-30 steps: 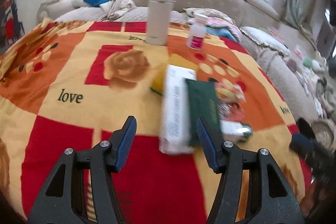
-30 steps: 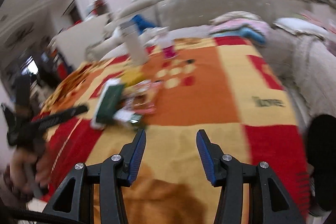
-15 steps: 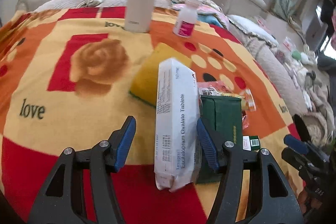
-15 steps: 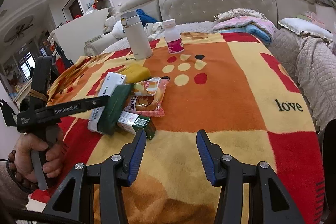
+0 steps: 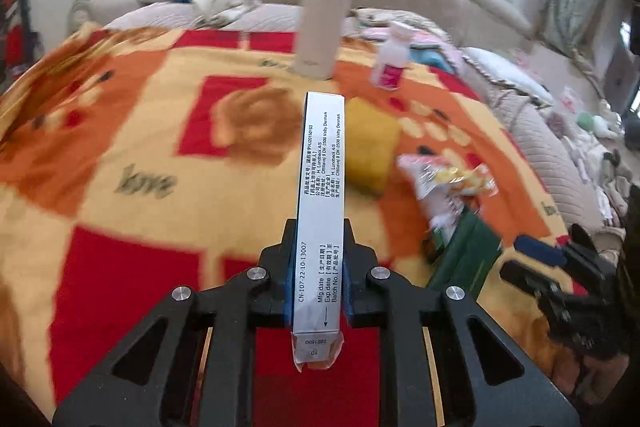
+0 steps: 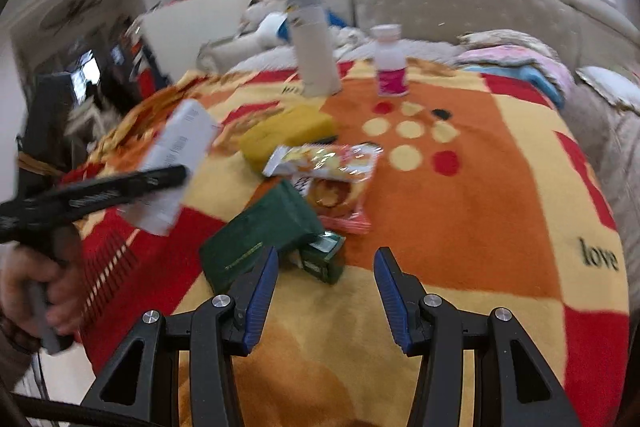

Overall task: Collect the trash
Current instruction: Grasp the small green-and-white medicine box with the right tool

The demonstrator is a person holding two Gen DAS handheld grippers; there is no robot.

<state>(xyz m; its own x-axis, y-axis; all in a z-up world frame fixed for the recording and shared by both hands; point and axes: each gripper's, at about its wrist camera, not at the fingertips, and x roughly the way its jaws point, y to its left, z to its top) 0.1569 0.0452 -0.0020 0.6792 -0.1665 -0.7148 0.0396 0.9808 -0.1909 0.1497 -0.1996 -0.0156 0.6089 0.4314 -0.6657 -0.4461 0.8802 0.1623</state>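
Two grippers are in view over a patterned blanket (image 6: 500,187). The left gripper (image 5: 318,267) is clamped on a white tablet box (image 5: 320,211), gripped by its narrow sides and lifted clear of the blanket; half a second ago the same box lay flat between parted fingers, so the pick has just been completed. The right gripper (image 6: 324,291) hangs wide and empty just short of the remaining litter: a dark green packet (image 6: 260,239), a small green carton (image 6: 324,259) partly under it, and a crinkled snack wrapper (image 6: 332,171) beside a yellow sponge (image 6: 288,131). A tall flask (image 6: 314,47) and a pink-labelled bottle (image 6: 390,63) stand upright farther back, apart from the pile. By judgement, one item is secured and awaits disposal; no bin is visible in either view.
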